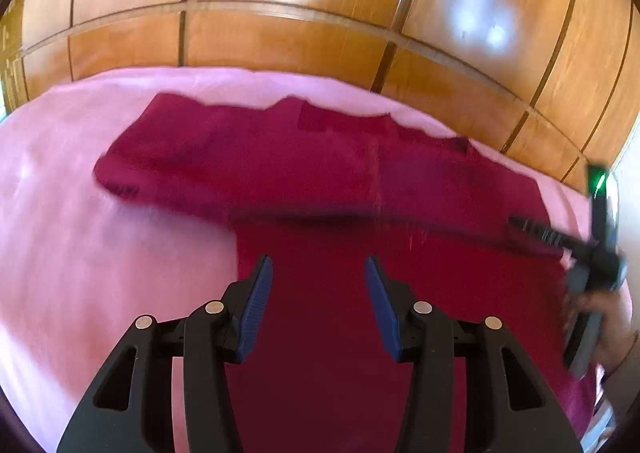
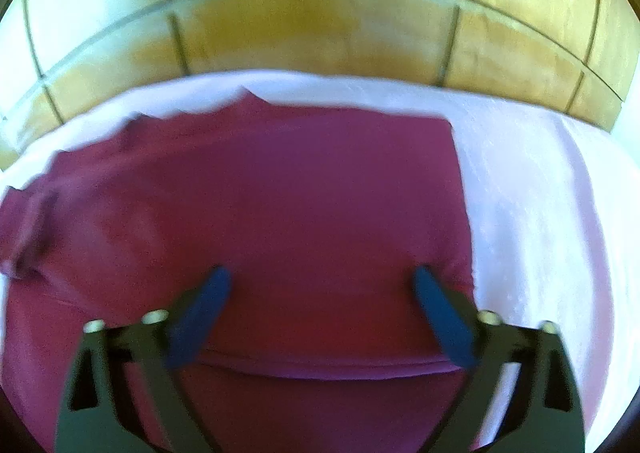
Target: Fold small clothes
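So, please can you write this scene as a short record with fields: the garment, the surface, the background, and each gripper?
garment: dark red shirt, spread out, one part folded over
surface: pink sheet under the shirt
background: wooden panels behind the bed
left gripper: open, above the shirt, nothing between its blue fingers
right gripper: open wide, above the shirt, holding nothing
other: the right gripper and the hand holding it show at the right edge of the left view, blurred
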